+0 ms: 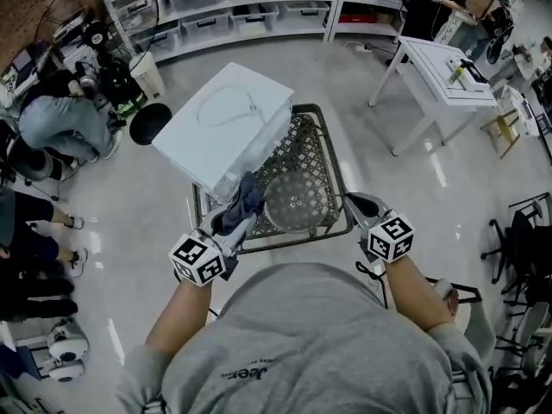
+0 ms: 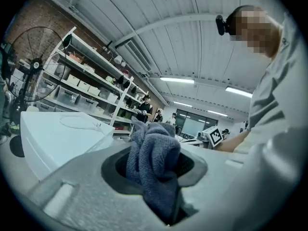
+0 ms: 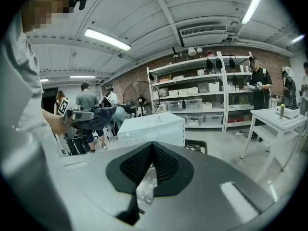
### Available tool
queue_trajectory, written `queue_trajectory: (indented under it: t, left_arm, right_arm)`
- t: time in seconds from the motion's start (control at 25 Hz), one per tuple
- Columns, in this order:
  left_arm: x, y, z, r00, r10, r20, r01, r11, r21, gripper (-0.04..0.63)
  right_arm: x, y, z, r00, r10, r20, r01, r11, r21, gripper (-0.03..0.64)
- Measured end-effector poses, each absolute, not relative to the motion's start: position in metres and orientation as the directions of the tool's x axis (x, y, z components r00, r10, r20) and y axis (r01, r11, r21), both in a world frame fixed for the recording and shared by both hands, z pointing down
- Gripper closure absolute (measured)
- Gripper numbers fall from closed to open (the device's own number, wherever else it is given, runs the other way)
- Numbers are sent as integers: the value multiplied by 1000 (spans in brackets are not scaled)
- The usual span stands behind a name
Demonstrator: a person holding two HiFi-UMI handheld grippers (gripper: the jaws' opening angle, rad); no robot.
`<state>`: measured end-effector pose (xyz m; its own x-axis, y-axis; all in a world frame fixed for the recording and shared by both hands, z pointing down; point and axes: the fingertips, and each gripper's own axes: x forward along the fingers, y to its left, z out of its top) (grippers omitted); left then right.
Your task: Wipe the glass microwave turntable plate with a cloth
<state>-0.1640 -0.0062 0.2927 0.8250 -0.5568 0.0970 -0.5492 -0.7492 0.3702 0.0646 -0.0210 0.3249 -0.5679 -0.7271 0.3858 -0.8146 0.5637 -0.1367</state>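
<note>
Both grippers hold things over a wire table at frame centre.

The white microwave (image 1: 222, 128) sits at the table's (image 1: 317, 149) upper left, overhanging its edge. The round glass plate (image 1: 297, 201) lies at the lower centre of the table, just right of the microwave's corner. The right gripper (image 1: 354, 203) is clamped on the plate's right edge. The left gripper (image 1: 237, 225) pinches a bunched grey-blue cloth (image 1: 244, 198) at the plate's left rim.

Centre frame: turntable plate (image 1: 297, 203) over the wire table (image 1: 321, 145). Microwave (image 1: 226, 128) sits behind it, toward upper left. Cloth (image 1: 244, 195) is at the plate's left edge, in your left gripper (image 1: 244, 220). Your right gripper (image 1: 352, 201) is at the plate's right edge. White table (image 1: 444, 67) stands upper right.
</note>
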Motion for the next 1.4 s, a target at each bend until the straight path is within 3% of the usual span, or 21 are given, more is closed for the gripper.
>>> queue_trajectory:
  t: [0.28,0.6,0.96,1.4]
  left_arm:
    - [-108,-46,318,801,-575,166,-593,-724,352,465]
    - [-58,-79,351,677,-679,283,-728,-563,391,465]
    - [-56,-92,432,719,-601,349,-692,-576,435,465]
    - [-58,-107,497,737,-578,351,-676,-621,397,465]
  right_arm:
    - [104,-65,360,-641,-652,406,-752,640,-159,611]
    - [127,-100,427,-760,-400,512,-541,827,-156,611]
    - [112,-80,536,-614,-240,752,-403,915,-37,611]
    - [105,-77,616,-542,-231,808,-386,923,5,611]
